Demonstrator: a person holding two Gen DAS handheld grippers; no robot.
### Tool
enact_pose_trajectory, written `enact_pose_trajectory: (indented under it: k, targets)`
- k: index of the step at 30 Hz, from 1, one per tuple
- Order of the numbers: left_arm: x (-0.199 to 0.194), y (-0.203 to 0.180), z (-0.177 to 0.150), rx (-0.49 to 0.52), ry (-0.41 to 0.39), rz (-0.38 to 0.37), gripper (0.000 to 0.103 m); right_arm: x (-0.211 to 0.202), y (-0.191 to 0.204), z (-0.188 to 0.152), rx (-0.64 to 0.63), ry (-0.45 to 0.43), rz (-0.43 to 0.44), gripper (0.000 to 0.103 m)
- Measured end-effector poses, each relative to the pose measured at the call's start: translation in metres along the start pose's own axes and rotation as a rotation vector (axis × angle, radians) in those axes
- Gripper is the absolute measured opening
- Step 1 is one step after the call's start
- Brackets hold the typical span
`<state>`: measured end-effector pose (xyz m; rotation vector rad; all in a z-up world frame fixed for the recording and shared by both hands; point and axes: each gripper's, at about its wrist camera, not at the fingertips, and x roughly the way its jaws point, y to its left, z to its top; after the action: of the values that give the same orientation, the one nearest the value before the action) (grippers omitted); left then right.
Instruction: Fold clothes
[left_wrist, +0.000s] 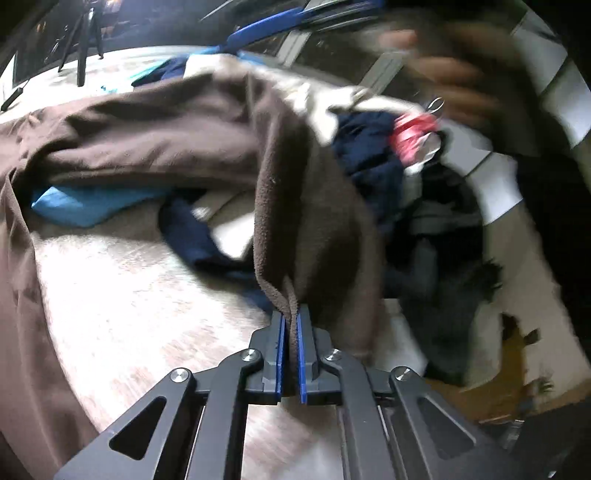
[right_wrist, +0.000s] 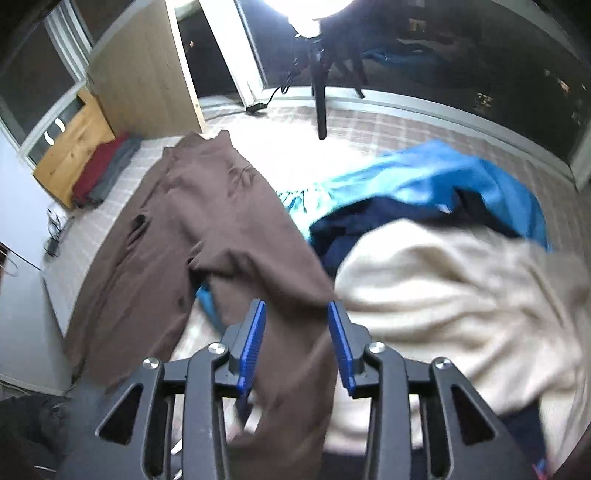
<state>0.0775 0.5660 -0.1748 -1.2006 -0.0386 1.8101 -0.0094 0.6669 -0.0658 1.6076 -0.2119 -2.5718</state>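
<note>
A long brown garment (right_wrist: 207, 229) stretches across the pale checked surface (right_wrist: 369, 125). In the left wrist view my left gripper (left_wrist: 291, 317) is shut on an edge of the brown garment (left_wrist: 295, 229), which hangs up and away from the pads. My right gripper (right_wrist: 297, 314) stands open, its blue pads (right_wrist: 255, 332) on either side of a band of the brown cloth that runs between them. A cream garment (right_wrist: 443, 291), a navy one (right_wrist: 354, 225) and a bright blue one (right_wrist: 443, 177) lie piled to the right.
A tripod leg (right_wrist: 320, 107) stands on the surface at the back under a bright lamp. A wooden cabinet (right_wrist: 74, 147) with red and grey folded cloth sits far left. In the left wrist view a person's blurred hand (left_wrist: 454, 81) and striped sleeve (left_wrist: 517, 177) are at the upper right.
</note>
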Motion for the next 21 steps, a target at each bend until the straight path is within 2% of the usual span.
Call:
enact_pose_trajectory:
  k: [1, 3, 5, 6, 10, 15, 16, 17, 18, 19, 21]
  targets:
    - [-0.014, -0.006, -0.002, 0.01, -0.023, -0.02, 0.004, 0.009, 0.002, 0.009, -0.013, 0.01, -0.007, 0.036]
    - [-0.044, -0.019, -0.009, 0.052, -0.063, -0.011, 0.004, 0.027, 0.007, 0.029, -0.041, 0.028, 0.007, 0.036]
    - [-0.074, -0.026, -0.016, 0.072, -0.094, 0.006, 0.004, 0.047, 0.013, 0.047, -0.062, 0.045, 0.016, 0.045]
    - [-0.084, -0.027, -0.02, 0.067, -0.103, 0.015, 0.004, 0.06, 0.016, 0.057, -0.067, 0.059, 0.022, 0.045]
    - [-0.101, -0.021, -0.024, 0.039, -0.121, 0.067, 0.004, 0.11, 0.025, 0.082, -0.054, 0.128, 0.066, 0.045]
    - [-0.109, -0.006, -0.034, 0.01, -0.128, 0.095, 0.004, 0.151, 0.039, 0.094, -0.108, 0.195, -0.004, 0.045]
    - [-0.113, -0.002, -0.038, 0.007, -0.132, 0.101, 0.004, 0.148, 0.043, 0.096, -0.11, 0.187, -0.002, 0.039]
    - [-0.118, 0.002, -0.042, -0.004, -0.139, 0.104, 0.004, 0.145, 0.046, 0.098, -0.112, 0.178, 0.0, 0.019]
    - [-0.124, 0.005, -0.048, -0.017, -0.145, 0.108, 0.004, 0.142, 0.05, 0.1, -0.114, 0.17, 0.002, 0.008]
    - [-0.129, 0.009, -0.054, -0.03, -0.15, 0.111, 0.004, 0.139, 0.053, 0.102, -0.116, 0.161, 0.003, 0.005]
    - [-0.141, 0.015, -0.067, -0.063, -0.166, 0.126, 0.004, 0.133, 0.06, 0.107, -0.121, 0.144, 0.007, 0.005]
